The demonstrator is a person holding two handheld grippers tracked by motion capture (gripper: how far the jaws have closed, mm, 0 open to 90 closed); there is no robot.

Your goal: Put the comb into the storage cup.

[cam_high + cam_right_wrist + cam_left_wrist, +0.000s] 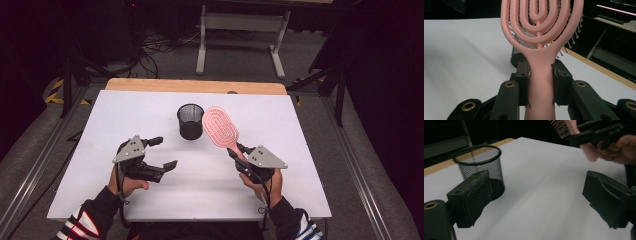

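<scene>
Pink hairbrush [221, 127] clamped by its handle in the right gripper [239, 152], jaws pressed on both sides of the handle in the right gripper view [539, 82]. Long axis running from the grip up and away toward the far left, vented head leading, bristles facing away from the right gripper's camera. Head lifted above the table [150, 107], just beside the right rim of the black mesh cup [190, 121].

Mesh cup upright near the middle of the far half of the table; inside looks dark, contents cannot be told from the high view. In the left gripper view, cup [480, 167] just beyond the left jaw.

Left gripper [161, 152] spread wide, nothing between the jaws, near the left front of the cup but apart from it.

White table bare between the two grippers and along the near edge; wooden strip along the far edge.
</scene>
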